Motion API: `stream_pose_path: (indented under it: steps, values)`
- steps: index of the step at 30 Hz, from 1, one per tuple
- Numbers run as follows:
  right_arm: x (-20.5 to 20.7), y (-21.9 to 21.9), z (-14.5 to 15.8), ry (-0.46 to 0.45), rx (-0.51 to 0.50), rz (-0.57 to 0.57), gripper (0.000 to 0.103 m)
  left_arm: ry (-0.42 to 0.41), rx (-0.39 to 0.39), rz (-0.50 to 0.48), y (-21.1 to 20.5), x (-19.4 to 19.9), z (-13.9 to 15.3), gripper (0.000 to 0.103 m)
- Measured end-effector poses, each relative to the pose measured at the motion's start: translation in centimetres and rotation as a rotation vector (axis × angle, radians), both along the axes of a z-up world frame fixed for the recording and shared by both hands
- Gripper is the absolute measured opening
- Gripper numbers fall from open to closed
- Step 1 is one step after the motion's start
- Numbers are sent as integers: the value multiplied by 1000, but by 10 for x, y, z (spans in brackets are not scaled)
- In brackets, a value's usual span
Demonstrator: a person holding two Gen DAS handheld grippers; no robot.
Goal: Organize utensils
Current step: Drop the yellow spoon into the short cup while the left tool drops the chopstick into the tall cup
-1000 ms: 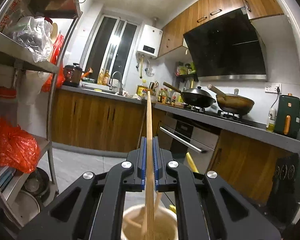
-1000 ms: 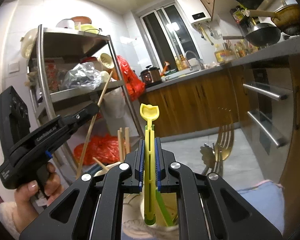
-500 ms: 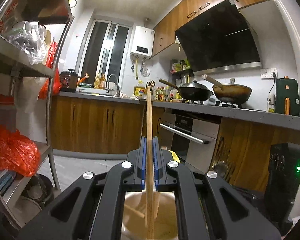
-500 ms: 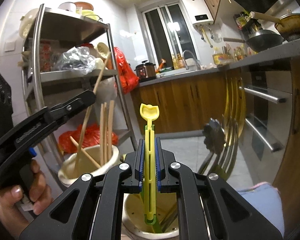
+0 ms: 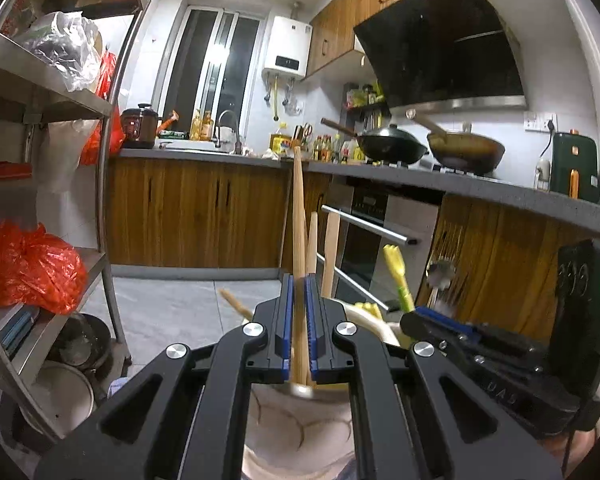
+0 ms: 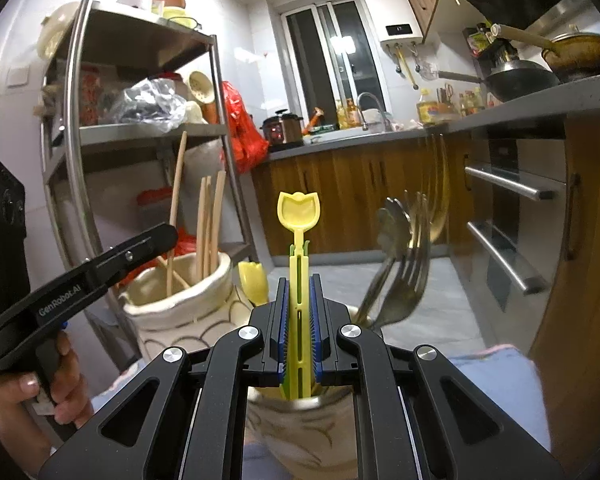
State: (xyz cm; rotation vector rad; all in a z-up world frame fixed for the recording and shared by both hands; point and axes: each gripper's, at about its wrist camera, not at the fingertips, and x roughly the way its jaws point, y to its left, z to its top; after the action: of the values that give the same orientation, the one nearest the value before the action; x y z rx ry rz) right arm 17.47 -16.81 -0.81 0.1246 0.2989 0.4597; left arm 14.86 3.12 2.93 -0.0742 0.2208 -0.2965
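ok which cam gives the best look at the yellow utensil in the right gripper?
Right wrist view: the yellow utensil stands upright between the right gripper pads, tulip-shaped end and slotted handle in full view. The left wrist view shows only its top, small and blurred, above that gripper.

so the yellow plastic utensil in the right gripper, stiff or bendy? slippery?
Yellow plastic utensil: thin and slotted, so probably light and a bit flexible. Smooth plastic, so it may slide between the pads of the right gripper. It looks unlikely to break.
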Motion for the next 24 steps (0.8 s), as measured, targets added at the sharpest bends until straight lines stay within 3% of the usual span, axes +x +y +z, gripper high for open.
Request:
stream_pose_path:
  steps: [5,9,16,24]
  values:
    - [-2,1,-3,6,-19,-4,11,3,13,8,0,-2,-2,6]
    - [-6,1,0,-14,-27,-5,20,-4,19,14,1,-4,-2,7]
    - [-25,-9,7,-44,-46,-34,21,-16,16,11,4,-16,0,8]
    - [-64,-30,6,-15,-73,-60,21,-3,36,-1,4,-52,-3,8]
